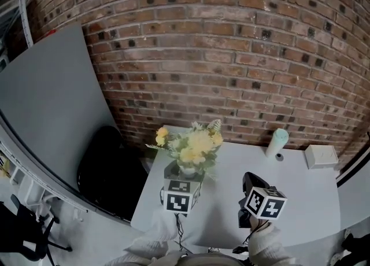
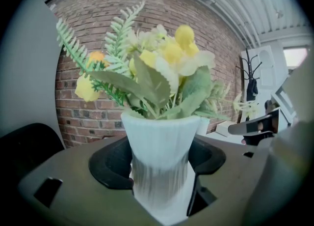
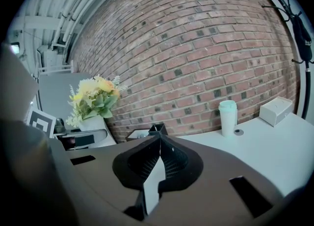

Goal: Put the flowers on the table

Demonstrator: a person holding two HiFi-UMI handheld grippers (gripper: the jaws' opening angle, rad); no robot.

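Two grippers were in my hands at this moment, and only one of them had work. My left gripper [image 2: 162, 173] was clamped on the white ribbed vase [image 2: 160, 136], with one jaw pressing each side of its narrow lower part. I think this was a good place to hold it, because the vase gets wider above the jaws and so could not easily slide down through them. The flowers [image 2: 167, 68], yellow and cream with green leaves and fern, stood upright above the rim and were not tilted to either side.

In the head view the vase was over the left part of the white table [image 1: 300, 201], near its back edge and close to the brick wall [image 1: 231, 56]. I could not tell whether the base touched the tabletop or hung just above it, because the gripper hid it. So I judged the task to be almost done: the vase needed only to be set down firmly, and then the jaws could let go.

My right gripper [image 3: 158, 132] was empty, its jaws pressed together with nothing between them. It was held apart at the right, probably to leave room for the flowers.

Further right on the table stood a pale green cup [image 1: 277, 141] and a small white box [image 1: 321, 155], both well apart from the vase. A black chair [image 1: 110, 172] was beside the table's left edge. Since the vase was near that edge, I thought it should go down more inward.
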